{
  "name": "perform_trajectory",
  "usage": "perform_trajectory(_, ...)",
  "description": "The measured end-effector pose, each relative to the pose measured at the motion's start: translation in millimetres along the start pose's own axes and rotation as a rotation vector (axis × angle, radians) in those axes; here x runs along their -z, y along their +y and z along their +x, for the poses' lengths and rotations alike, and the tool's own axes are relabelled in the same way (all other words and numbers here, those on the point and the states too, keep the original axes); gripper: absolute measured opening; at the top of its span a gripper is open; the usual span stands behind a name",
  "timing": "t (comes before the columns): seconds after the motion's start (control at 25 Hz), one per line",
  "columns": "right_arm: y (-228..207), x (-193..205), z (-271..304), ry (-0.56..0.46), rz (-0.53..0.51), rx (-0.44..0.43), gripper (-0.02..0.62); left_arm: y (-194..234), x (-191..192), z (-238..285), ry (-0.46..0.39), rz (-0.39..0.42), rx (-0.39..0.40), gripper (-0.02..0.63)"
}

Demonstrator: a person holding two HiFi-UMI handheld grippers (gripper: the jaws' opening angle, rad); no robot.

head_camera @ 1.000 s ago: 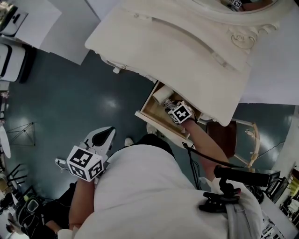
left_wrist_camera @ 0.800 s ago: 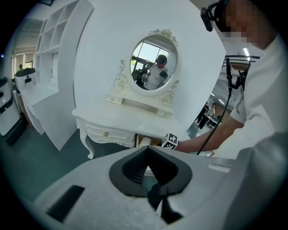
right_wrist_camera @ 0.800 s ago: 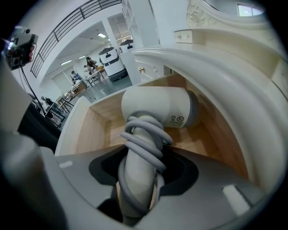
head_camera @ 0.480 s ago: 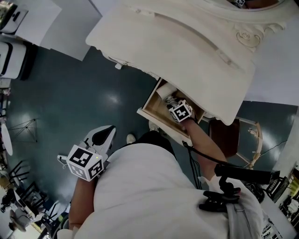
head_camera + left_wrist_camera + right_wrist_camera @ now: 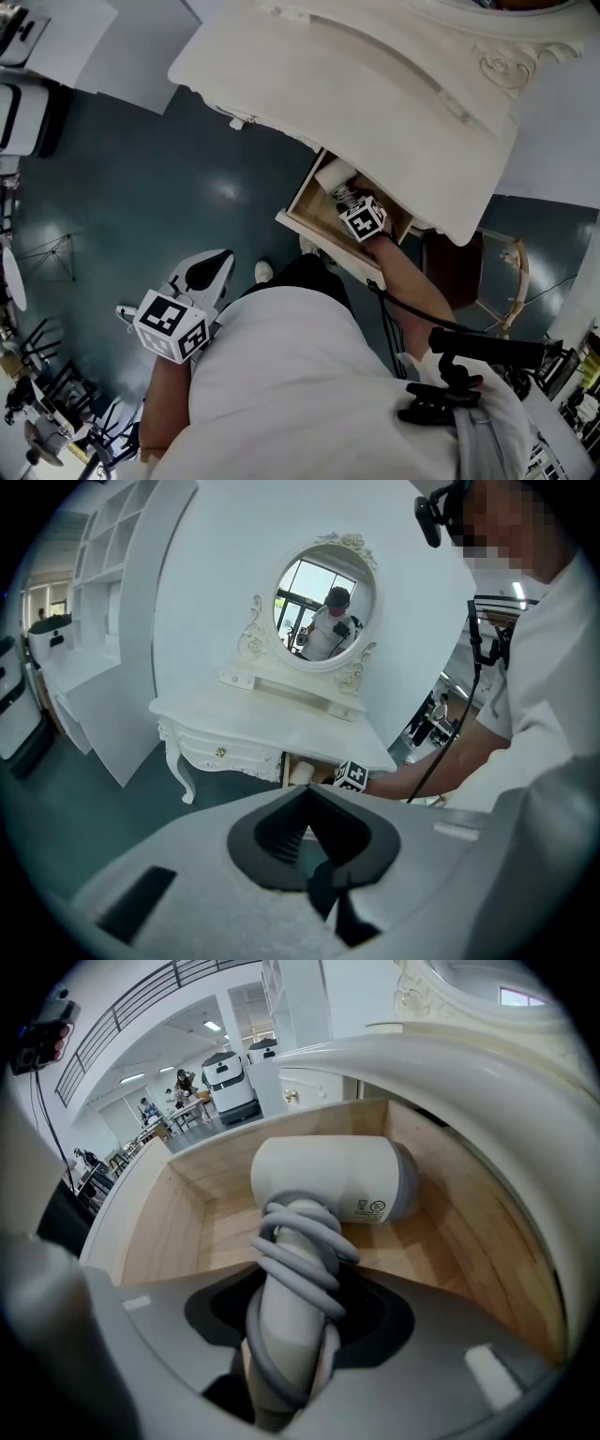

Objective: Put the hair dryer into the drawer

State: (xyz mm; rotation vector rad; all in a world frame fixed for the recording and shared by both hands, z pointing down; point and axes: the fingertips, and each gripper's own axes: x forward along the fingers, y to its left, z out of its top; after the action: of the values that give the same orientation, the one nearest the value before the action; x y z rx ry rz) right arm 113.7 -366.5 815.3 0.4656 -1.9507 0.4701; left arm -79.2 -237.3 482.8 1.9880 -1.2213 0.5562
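The white hair dryer (image 5: 328,1180) lies head-first inside the open wooden drawer (image 5: 169,1213), with its grey cord wound round the handle (image 5: 295,1269). My right gripper (image 5: 291,1327) is shut on that handle and points steeply down into the drawer. In the head view the dryer's head (image 5: 335,174) shows in the drawer (image 5: 302,204) under the edge of the white vanity table (image 5: 356,84), just beyond the right gripper (image 5: 347,197). My left gripper (image 5: 211,269) hangs low at the left beside the person's body, over the floor, jaws together and holding nothing. It faces the vanity (image 5: 272,728).
A chair with a brown seat (image 5: 459,272) stands right of the drawer. The vanity's left drawer with a small knob (image 5: 239,122) is closed. White panels (image 5: 122,56) lean at the upper left. An oval mirror (image 5: 323,607) tops the vanity. A black cable (image 5: 403,309) runs along the right arm.
The right gripper with the hair dryer sits slightly deeper in the drawer. The left gripper has kept its place.
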Motion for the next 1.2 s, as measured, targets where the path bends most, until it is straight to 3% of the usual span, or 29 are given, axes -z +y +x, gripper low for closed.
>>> perform_trajectory(0.76, -2, 3, 5, 0.032, -0.013, 0.064, 0.241, 13, 3, -17, -0.022, 0.013, 0.007, -0.005)
perform_trajectory(1.2, 4, 1, -13, 0.053, 0.018, 0.128, 0.294, 21, 14, -44, -0.057, 0.038, 0.033, -0.005)
